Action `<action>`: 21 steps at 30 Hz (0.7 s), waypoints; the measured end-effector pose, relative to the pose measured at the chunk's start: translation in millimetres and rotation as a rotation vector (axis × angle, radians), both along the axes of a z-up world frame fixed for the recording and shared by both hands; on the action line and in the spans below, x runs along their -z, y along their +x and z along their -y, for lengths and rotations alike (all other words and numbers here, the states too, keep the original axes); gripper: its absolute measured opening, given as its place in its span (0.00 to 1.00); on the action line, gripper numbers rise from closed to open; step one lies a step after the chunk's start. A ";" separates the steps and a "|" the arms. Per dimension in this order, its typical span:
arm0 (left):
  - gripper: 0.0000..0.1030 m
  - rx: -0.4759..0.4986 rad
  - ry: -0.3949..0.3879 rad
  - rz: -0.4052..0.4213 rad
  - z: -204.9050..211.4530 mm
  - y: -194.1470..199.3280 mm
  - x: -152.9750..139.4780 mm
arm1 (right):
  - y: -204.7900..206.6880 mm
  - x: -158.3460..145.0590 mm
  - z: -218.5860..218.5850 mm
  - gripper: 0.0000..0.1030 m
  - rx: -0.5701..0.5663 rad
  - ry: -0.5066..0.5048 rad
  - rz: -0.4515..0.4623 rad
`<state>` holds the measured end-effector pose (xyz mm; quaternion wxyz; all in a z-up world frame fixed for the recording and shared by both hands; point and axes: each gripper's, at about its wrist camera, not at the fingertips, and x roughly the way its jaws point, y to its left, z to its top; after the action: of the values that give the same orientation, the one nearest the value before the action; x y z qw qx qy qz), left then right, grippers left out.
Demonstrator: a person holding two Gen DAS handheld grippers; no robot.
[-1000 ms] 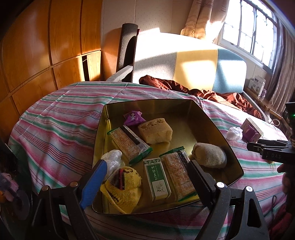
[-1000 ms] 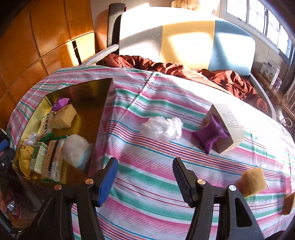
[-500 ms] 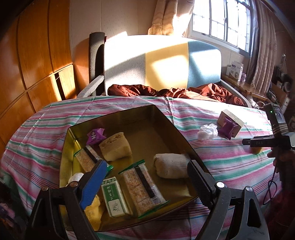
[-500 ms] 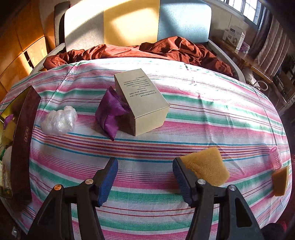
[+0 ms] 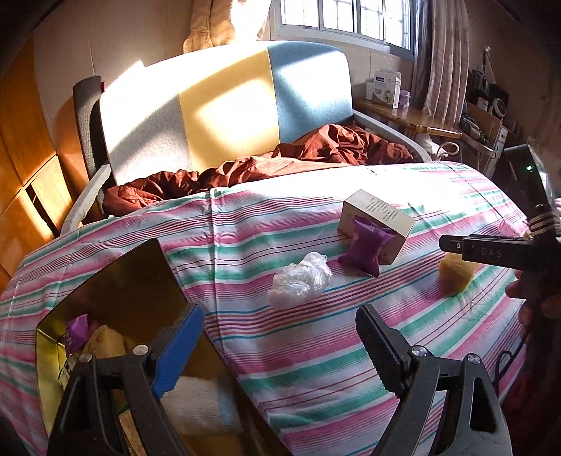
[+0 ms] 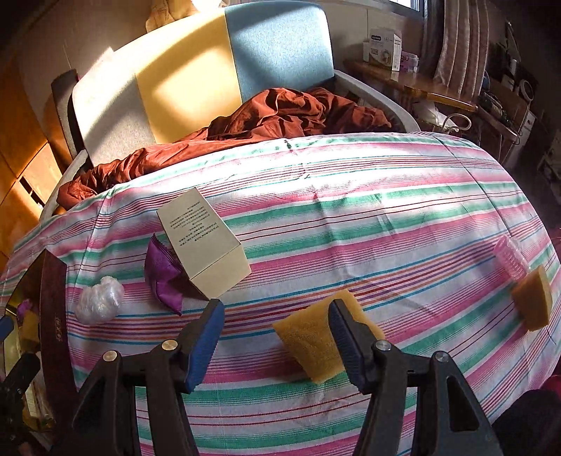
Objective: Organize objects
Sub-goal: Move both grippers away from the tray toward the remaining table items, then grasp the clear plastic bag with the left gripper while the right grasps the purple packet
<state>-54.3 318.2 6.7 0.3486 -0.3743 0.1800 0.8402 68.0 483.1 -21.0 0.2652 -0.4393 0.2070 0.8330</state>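
A rust-brown blanket (image 5: 315, 154) lies crumpled on the sunlit armchair (image 5: 228, 105) below a window (image 5: 350, 21).

The left claw (image 5: 279, 336) is swinging away from the gold tin (image 5: 45, 354), which a second ago sat between its fingers and is now sliding off to the lower left, and is coming over the striped cloth near the crumpled plastic bag (image 5: 300, 280). The right claw (image 6: 277, 333) is sweeping rightward past the bag and the cardboard box (image 6: 203, 242), arriving at the yellow sponge (image 6: 308, 336).
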 end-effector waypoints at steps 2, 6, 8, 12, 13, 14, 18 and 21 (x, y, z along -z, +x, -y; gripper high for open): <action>0.86 0.001 -0.031 0.021 -15.2 -9.6 10.2 | 0.8 -1.0 -1.9 0.61 0.003 -0.011 -0.008; 0.86 -0.004 -0.073 0.046 -42.6 -26.9 28.8 | 1.1 -2.0 -1.2 0.61 -0.005 -0.023 -0.019; 0.86 -0.011 -0.092 0.054 -54.5 -35.3 36.9 | 0.8 -1.4 -1.3 0.61 -0.010 -0.032 -0.020; 0.86 -0.029 -0.127 0.081 -76.3 -50.6 55.2 | 1.0 -1.4 -2.1 0.61 -0.018 -0.039 -0.025; 0.86 -0.029 -0.136 0.087 -81.4 -53.6 60.5 | 0.8 -1.2 -2.4 0.61 -0.019 -0.040 -0.024; 0.86 -0.037 -0.147 0.091 -85.8 -56.9 66.2 | 0.9 -1.2 -2.4 0.61 -0.018 -0.040 -0.025; 0.55 -0.056 -0.148 0.139 -94.5 -62.4 84.1 | 0.9 -0.6 -3.5 0.61 -0.014 -0.039 -0.024; 0.49 -0.031 -0.110 0.147 -93.7 -46.6 83.3 | 0.9 0.5 -3.3 0.61 -0.014 -0.044 -0.022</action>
<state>-100.9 411.9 -76.6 0.3266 -0.4563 0.1941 0.8046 68.9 486.4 -21.5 0.2473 -0.4372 0.2248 0.8349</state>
